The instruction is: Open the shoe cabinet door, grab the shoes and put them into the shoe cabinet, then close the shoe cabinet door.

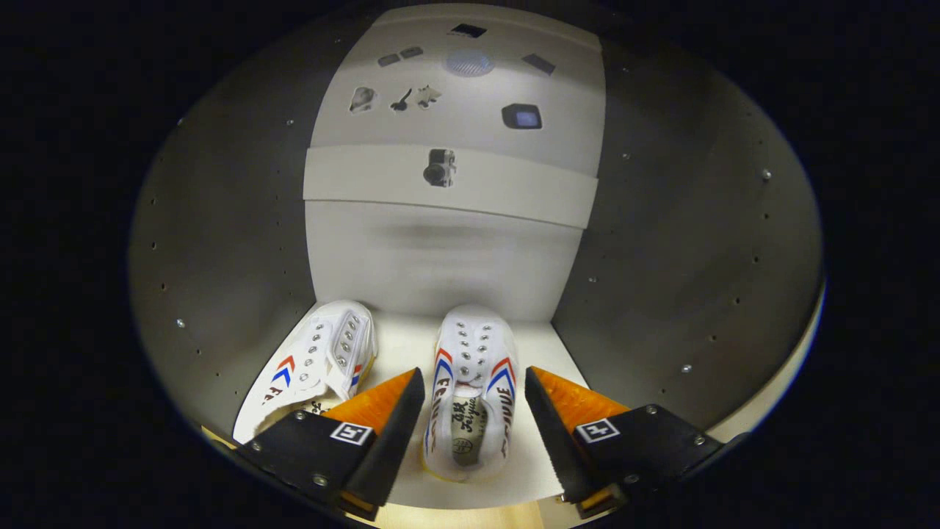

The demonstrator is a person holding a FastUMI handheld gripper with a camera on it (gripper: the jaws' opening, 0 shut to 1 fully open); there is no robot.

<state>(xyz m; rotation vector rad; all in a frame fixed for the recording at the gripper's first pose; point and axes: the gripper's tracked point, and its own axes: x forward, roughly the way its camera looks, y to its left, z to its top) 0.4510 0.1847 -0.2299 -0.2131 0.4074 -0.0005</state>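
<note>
I look into the open shoe cabinet [220, 242], with grey side walls and a white floor. Two white sneakers with red and blue chevrons stand on that floor, toes toward the back wall. The right sneaker [470, 382] lies between my orange and black fingers [385, 422], which stand apart on either side of its heel without touching it. The left sneaker [312, 367] rests beside my left finger, against the left wall. My gripper [470, 433] is open.
A white shelf [448, 184] crosses the cabinet above the shoes, with a small camera-shaped sticker on its front edge. Several small stickers mark the white back panel [470, 95] above it. Peg holes dot both side walls. The wooden cabinet front edge [455, 514] runs below my fingers.
</note>
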